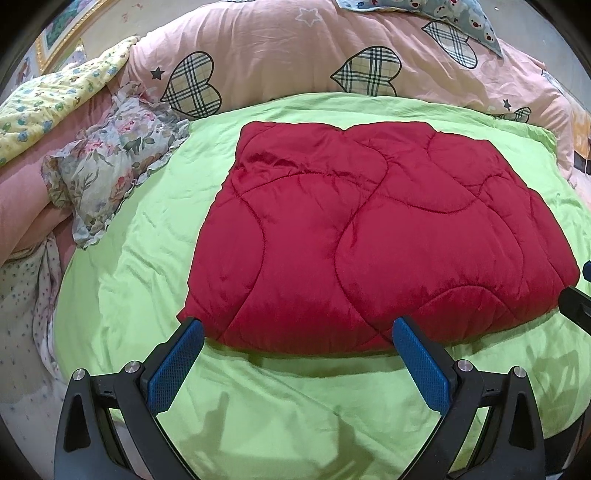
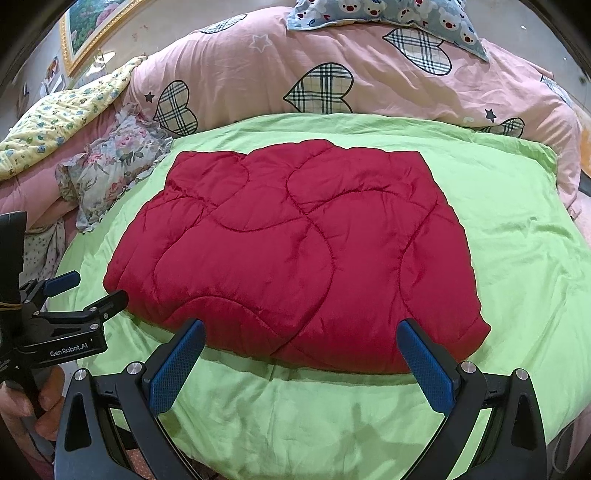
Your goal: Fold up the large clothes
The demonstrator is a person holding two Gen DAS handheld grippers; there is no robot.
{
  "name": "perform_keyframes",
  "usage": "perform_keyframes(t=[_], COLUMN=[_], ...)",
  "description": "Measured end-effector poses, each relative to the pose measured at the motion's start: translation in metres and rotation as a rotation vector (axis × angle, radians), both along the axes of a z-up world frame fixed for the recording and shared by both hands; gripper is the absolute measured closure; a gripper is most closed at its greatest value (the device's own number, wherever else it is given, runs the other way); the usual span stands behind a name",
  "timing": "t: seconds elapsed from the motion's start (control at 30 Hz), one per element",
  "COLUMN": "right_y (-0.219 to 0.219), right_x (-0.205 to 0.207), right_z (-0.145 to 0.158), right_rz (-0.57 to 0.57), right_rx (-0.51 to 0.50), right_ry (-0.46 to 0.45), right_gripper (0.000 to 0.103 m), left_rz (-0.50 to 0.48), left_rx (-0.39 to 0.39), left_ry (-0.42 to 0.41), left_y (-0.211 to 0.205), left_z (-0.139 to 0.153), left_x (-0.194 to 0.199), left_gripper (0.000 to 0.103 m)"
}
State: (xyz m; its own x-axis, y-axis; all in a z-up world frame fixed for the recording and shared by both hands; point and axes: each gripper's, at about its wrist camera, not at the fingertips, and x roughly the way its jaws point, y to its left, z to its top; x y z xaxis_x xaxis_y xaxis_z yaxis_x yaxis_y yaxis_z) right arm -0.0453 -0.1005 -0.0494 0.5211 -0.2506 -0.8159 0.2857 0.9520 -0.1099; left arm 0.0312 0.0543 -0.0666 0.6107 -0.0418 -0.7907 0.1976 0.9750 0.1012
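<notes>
Folded red quilted garment [image 1: 354, 240] is lying on green sheet [image 1: 155, 258], just ahead of both jaw pairs. Left gripper [image 1: 297, 332] & right gripper [image 2: 303, 334] are hovering w/ jaws spread wide, gripping nothing.

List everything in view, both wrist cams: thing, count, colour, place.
quilted garment: 1, red, folded, centre of green sheet
sheet: 1, lime green, under the garment
duvet: 1, pink with plaid hearts, behind the sheet
floral cloth: 1, grey-pink, left of the garment
yellow quilt: 1, yellow print, far left
bear pillow: 1, blue, on the duvet
picture frame: 1, gold, wall, top left
left gripper: open, empty
right gripper: open, empty
</notes>
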Motion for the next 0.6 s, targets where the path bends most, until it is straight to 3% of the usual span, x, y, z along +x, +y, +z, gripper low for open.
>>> perform_keyframes(t=[0.6], right_y=[-0.004], right_x=[0.009], right_z=[-0.001], right_rz=[-0.003], right_rx=[0.012], right_ry=[0.005], right_gripper=[0.000], left_rz=[0.001], left_rx=[0.009], left_ry=[0.003], left_y=[-0.005], left_z=[-0.001], left_x=[0.012], left_gripper=[0.001])
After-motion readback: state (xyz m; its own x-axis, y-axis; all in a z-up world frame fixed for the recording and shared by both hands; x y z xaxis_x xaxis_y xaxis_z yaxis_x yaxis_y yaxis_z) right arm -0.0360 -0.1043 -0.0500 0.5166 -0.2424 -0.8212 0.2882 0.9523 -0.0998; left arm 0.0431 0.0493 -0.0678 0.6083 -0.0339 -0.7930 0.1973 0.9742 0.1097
